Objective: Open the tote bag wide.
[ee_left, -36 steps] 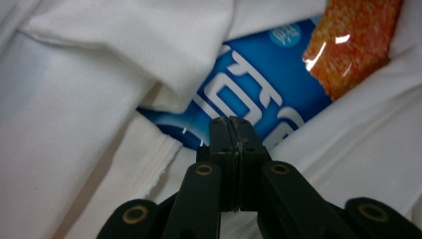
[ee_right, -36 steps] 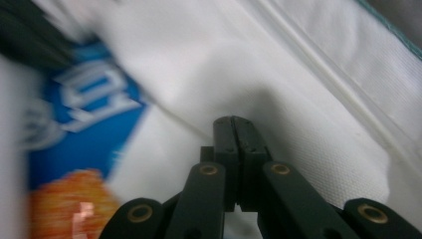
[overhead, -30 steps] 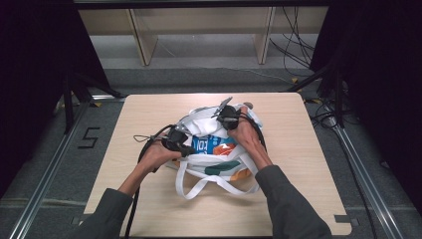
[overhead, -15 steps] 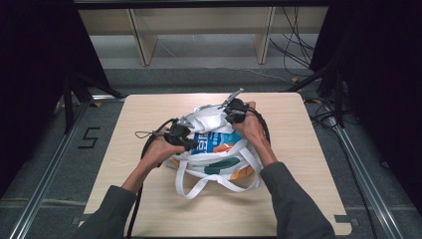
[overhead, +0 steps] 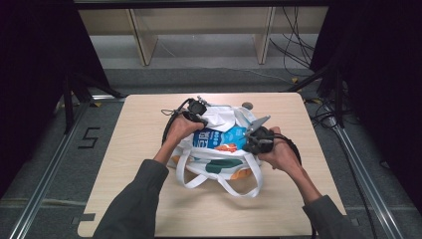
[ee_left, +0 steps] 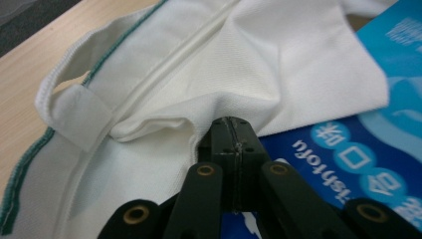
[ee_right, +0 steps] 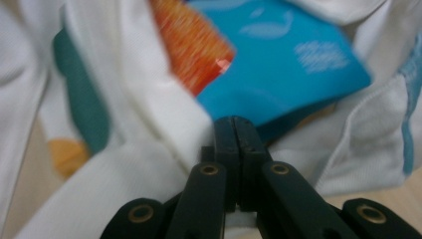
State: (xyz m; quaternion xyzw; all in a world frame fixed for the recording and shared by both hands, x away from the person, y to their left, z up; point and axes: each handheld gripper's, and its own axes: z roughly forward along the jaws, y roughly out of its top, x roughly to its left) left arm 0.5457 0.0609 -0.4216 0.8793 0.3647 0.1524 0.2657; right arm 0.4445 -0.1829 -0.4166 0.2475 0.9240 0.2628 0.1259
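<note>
Both tongs were pinched on a white bag (overhead: 219, 149) mid-worktop (overhead: 149, 199): the left tongs (ee_left: 233, 130) gripped a fold near its rim, the right tongs (ee_right: 234, 130) gripped cloth beside a blue packet (overhead: 221, 137) showing inside. Drawing the two edges apart evenly, without tugging, would likely open the mouth cleanly.

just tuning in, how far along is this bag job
Done: the blue packet already lies in the white tote bag. In hand: the left gripper and right gripper each pinch the bag's fabric, jaws closed, at opposite sides of its mouth. Left: the packet remains partly exposed and the handles lie loose.
</note>
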